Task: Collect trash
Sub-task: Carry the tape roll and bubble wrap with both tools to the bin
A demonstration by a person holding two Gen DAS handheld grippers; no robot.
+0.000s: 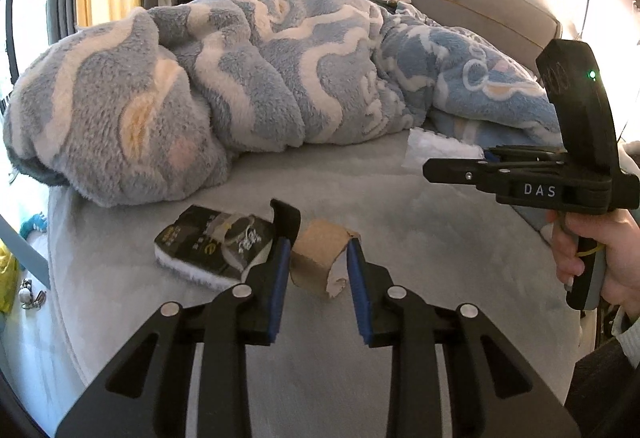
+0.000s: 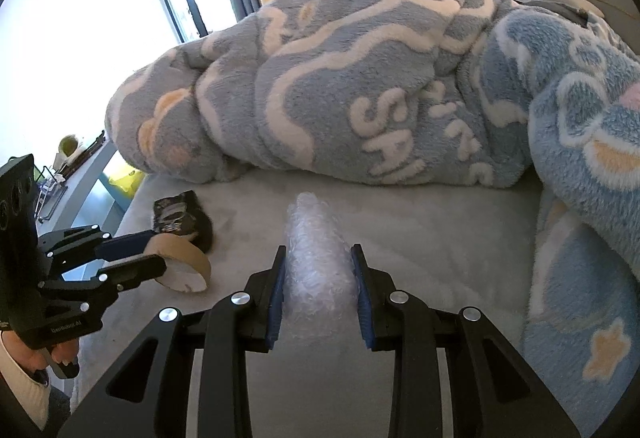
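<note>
Grey bed sheet (image 1: 420, 238) under a heaped blue-and-cream fleece blanket (image 1: 240, 77). At left on the sheet, a black packet (image 1: 212, 242). Just beside it, a cardboard tape ring (image 1: 320, 254), lying between the parted fingers of the left gripper (image 1: 318, 250); contact not clear. Further right, a roll of bubble wrap (image 2: 320, 262), lying between the pads of the right gripper (image 2: 320, 278), both pads against its sides.
</note>
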